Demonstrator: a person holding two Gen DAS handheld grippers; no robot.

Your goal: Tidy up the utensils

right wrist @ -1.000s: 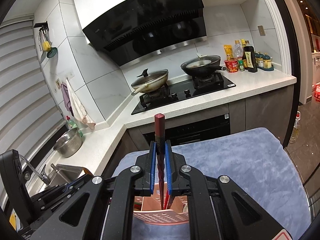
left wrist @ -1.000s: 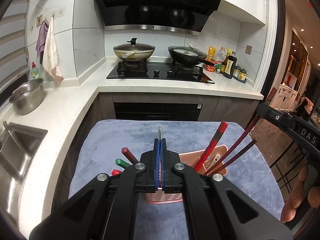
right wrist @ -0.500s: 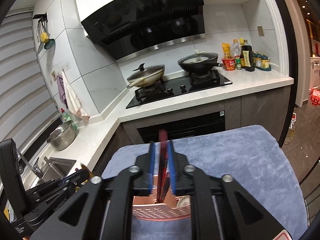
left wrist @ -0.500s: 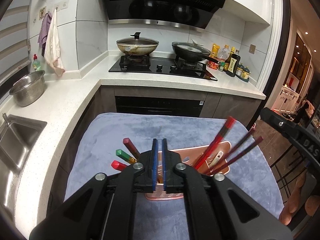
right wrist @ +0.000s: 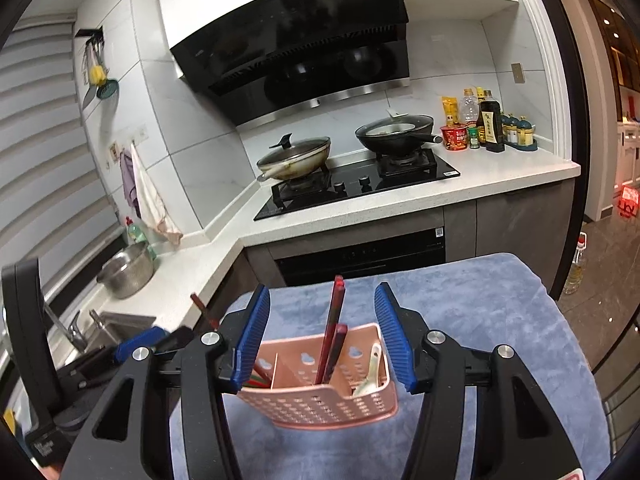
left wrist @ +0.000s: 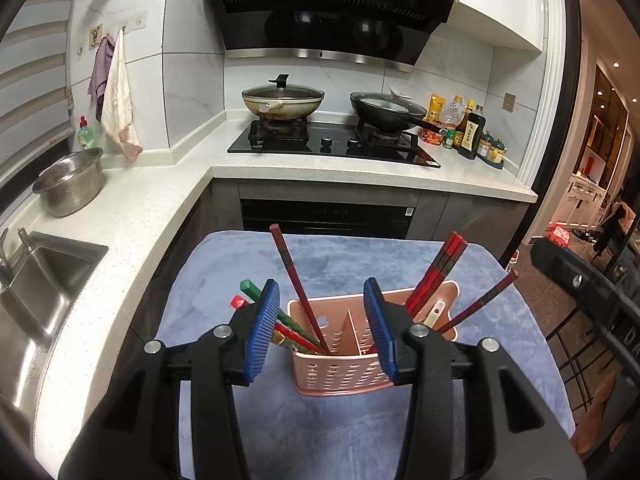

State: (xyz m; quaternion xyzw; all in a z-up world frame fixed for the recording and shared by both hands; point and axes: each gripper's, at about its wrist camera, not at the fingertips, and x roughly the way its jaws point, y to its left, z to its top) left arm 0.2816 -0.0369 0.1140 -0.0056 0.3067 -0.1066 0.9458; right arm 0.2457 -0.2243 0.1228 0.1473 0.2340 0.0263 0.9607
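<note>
A pink perforated utensil basket (left wrist: pixel 340 368) stands on a grey-blue cloth (left wrist: pixel 332 260). Its left compartment holds a dark red chopstick (left wrist: pixel 294 280) plus red and green ones (left wrist: pixel 250 290) leaning left. Its right compartment holds red chopsticks (left wrist: pixel 438 274) and a white spoon (left wrist: pixel 434 316). My left gripper (left wrist: pixel 322 326) is open and empty just in front of the basket. In the right wrist view the basket (right wrist: pixel 320 400) holds dark red chopsticks (right wrist: pixel 334 332) and the spoon (right wrist: pixel 372 368). My right gripper (right wrist: pixel 324 344) is open and empty, straddling it.
A white L-shaped counter (left wrist: pixel 160 200) carries a steel colander (left wrist: pixel 70 186), a sink (left wrist: pixel 40 284), a hob with two pans (left wrist: pixel 332 110) and sauce bottles (left wrist: pixel 466 128). The other gripper's body shows at the right edge (left wrist: pixel 592 300) and at the left (right wrist: pixel 36 340).
Both grippers have opened. The left let go of a thin utensil and the right let go of a dark red chopstick, which now stand in the basket. Both drew back a little.
</note>
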